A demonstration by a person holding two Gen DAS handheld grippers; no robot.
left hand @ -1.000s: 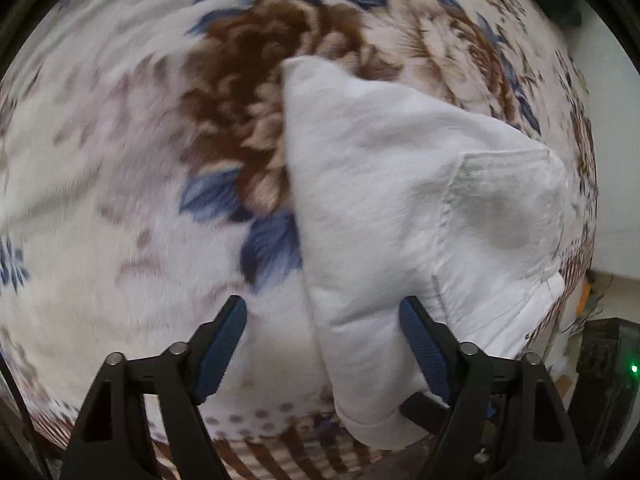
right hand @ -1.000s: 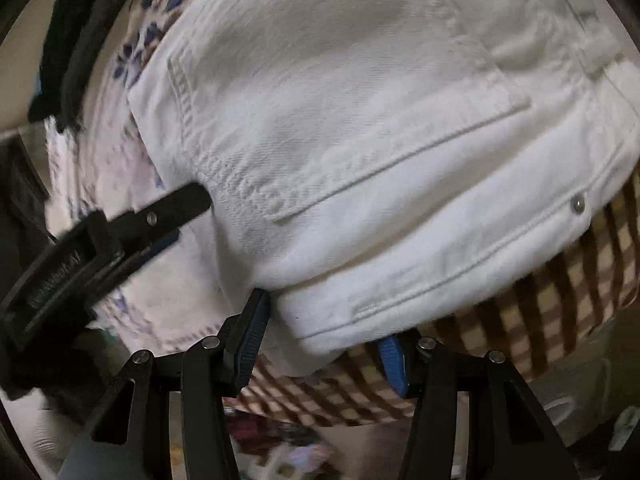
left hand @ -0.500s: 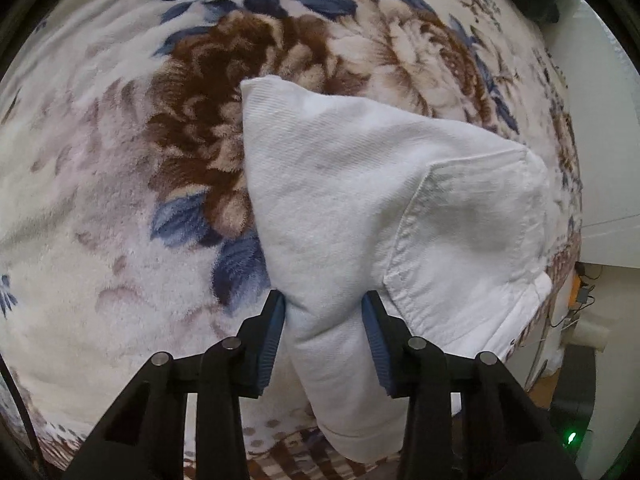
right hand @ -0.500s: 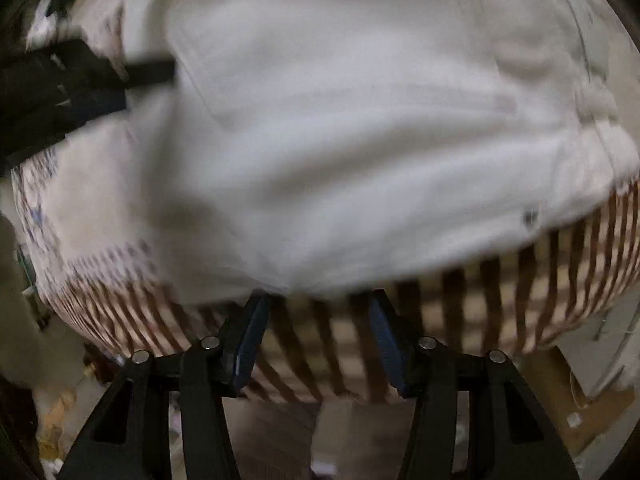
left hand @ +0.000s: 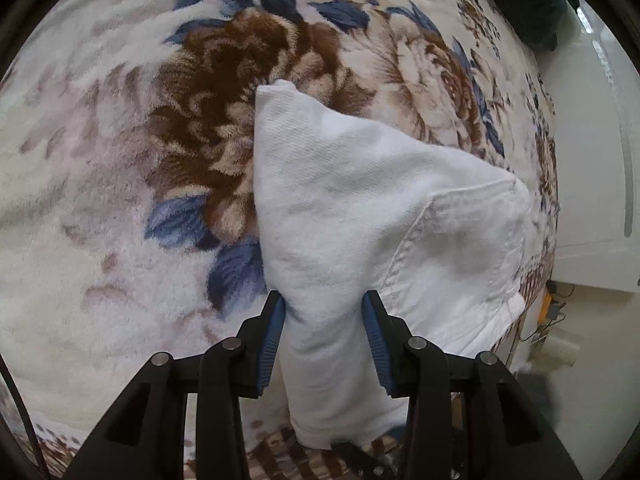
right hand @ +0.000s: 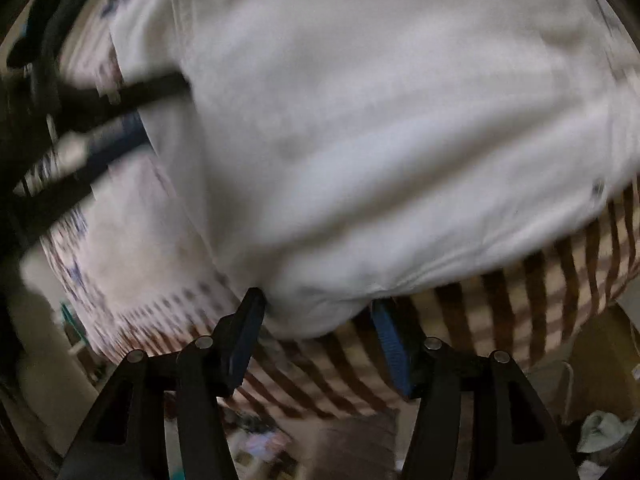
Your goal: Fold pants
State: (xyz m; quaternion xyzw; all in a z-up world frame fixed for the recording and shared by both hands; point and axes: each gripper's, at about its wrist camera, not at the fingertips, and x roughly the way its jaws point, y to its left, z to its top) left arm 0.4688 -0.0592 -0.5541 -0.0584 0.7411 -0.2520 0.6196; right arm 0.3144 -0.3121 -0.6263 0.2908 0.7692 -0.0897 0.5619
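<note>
White pants (left hand: 360,216), soft, thick and floppy, lay part-folded on the flowered blanket (left hand: 120,160); left tool (left hand: 324,320) was clamped on a bunched edge, right tool (right hand: 320,320) was opening, waistband between, grip unconfirmed.

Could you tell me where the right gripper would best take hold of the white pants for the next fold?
Probably the thick rounded corner of the white pants at the near edge, over the striped blanket border. It bulges between the right gripper pads, whose jaws are opening around it, so come straight in from the bed's edge. The left gripper already pinches the neighbouring folded edge.
</note>
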